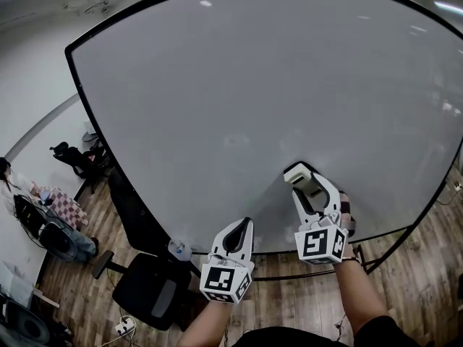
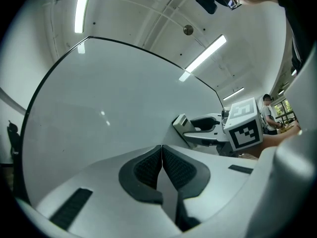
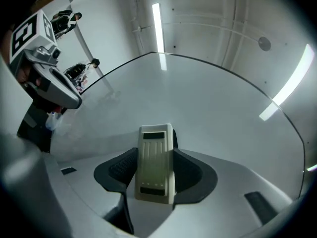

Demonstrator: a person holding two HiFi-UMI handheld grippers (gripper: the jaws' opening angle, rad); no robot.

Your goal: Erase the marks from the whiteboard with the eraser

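Note:
A large whiteboard (image 1: 253,85) with a black frame fills the head view; its surface looks wiped, with only faint smudges low down. My right gripper (image 1: 302,183) is shut on a cream eraser (image 3: 156,162), whose far end (image 1: 297,172) presses against the board's lower part. In the right gripper view the eraser stands between the dark pads, and the board (image 3: 208,103) lies just beyond it. My left gripper (image 1: 237,231) hangs below the board's lower edge, shut with nothing in it; its pads (image 2: 148,168) meet. The eraser (image 2: 180,123) and right gripper also show at right in the left gripper view.
A black office chair (image 1: 148,284) stands on the wooden floor at the lower left, beside the board's stand. More chairs and a checked table (image 1: 61,204) lie at far left. A person (image 2: 270,114) stands in the background of the left gripper view.

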